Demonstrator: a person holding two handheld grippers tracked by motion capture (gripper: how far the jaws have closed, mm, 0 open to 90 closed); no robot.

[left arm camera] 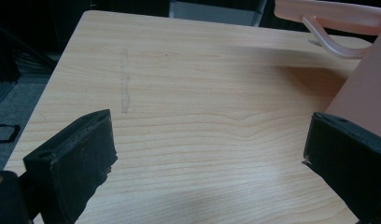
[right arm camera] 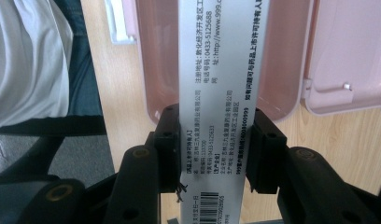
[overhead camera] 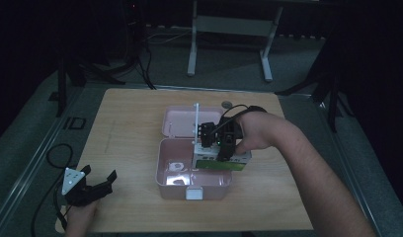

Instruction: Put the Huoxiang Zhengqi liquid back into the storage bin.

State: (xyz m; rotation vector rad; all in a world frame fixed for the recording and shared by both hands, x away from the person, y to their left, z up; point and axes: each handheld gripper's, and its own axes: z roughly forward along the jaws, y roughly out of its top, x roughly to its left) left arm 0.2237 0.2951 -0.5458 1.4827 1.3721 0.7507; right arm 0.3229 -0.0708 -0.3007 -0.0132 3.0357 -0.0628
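Note:
A pink box lies open at the table's middle, its lid laid back flat behind it. My right gripper is shut on a white medicine carton with a green band, held over the box's right half. In the right gripper view the carton, printed with text and a barcode, stands pinched between both pads above the pink box and lid. My left gripper rests open at the table's front left corner. In its own view, the left gripper has bare table between its jaws, and the box's wall is at the right.
Small white items lie in the box's left half, and a white latch sits on its front. A small round grey object lies near the table's far edge. A white desk frame stands beyond. Cables trail at the left.

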